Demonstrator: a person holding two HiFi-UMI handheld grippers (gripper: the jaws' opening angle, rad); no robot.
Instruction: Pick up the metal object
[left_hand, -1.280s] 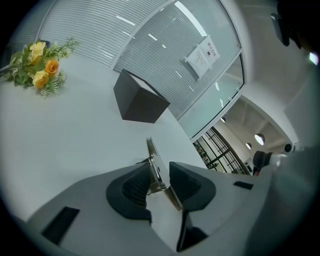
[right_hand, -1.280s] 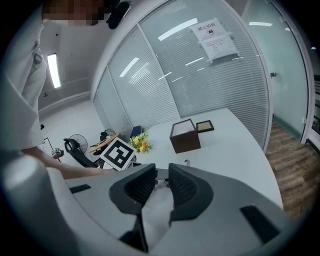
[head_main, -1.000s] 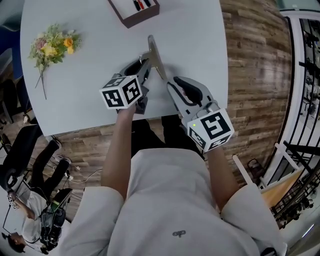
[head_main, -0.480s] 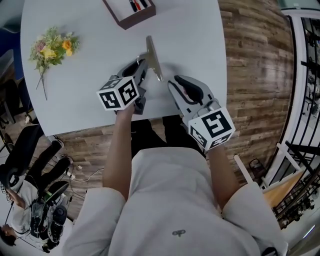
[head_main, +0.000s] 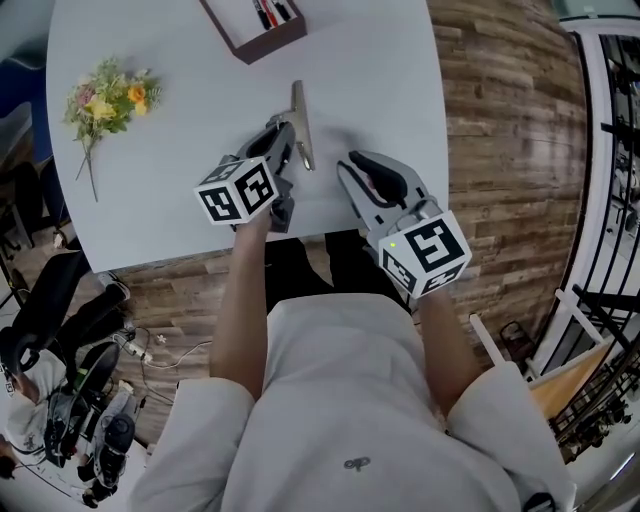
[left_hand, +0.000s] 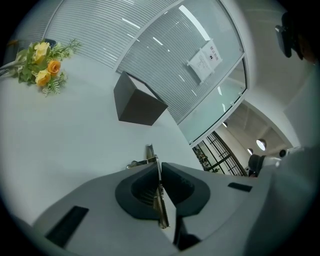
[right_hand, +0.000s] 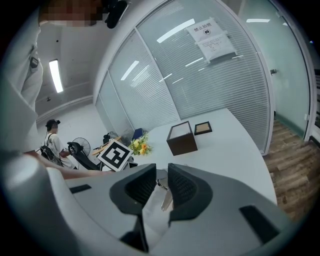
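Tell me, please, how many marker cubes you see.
2: the left cube over the table, near its front edge; the right cube just past that edge, nearer the person.

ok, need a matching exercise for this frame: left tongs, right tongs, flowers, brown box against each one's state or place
1 left tongs
2 right tongs
3 flowers
4 brown box

A far edge of the table
B open, holding nothing
C shut on the metal object
D left part of the table in the head view

Pairs: 1-C, 2-B, 3-D, 4-A. The left tongs have just been closing on it.
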